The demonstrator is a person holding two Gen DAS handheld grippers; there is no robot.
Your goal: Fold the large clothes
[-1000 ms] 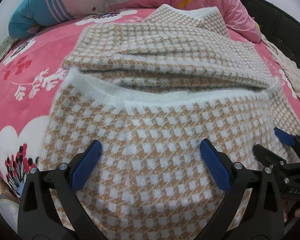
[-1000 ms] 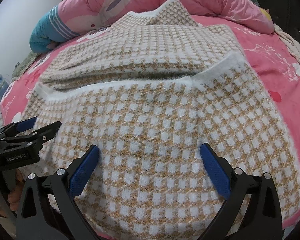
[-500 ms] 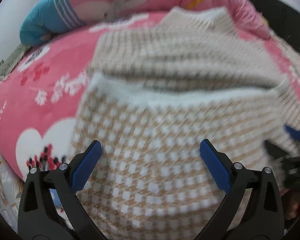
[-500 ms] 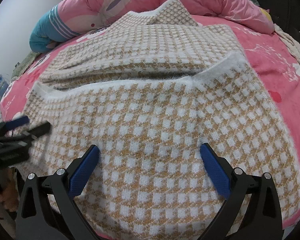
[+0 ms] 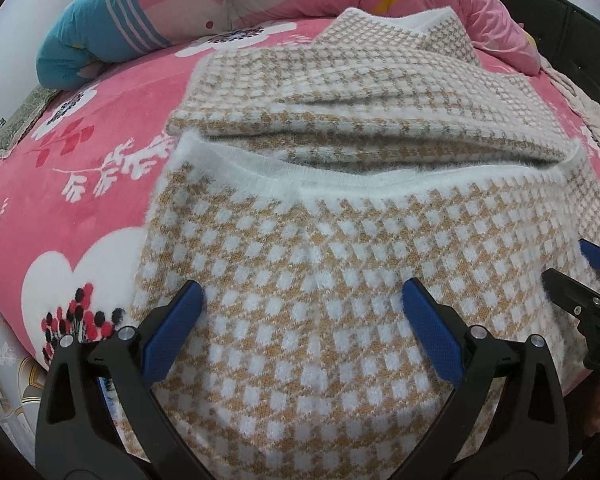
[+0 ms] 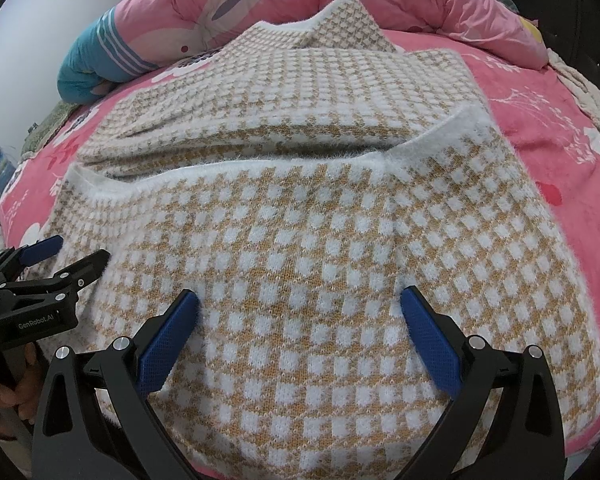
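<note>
Sweater (image 5: pixel 340 248) folded on bed (image 5: pixel 80 184); left gripper (image 5: pixel 304 300) and right gripper (image 6: pixel 300 300) fingers spread, nothing clamped.

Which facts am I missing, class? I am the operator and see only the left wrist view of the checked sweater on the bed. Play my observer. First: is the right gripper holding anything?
Observer: No. In the right wrist view the right gripper is open, its jaws spread wide over the near part of the sweater, with nothing pinched.
Operator: How does my left gripper look from there?
Observer: The left gripper shows side-on at the sweater's left edge, jaws apart. I cannot tell whether it touches the knit.
Operator: Who carries it?
Observer: A hand grips its handle, low at the left edge of that view.
</note>
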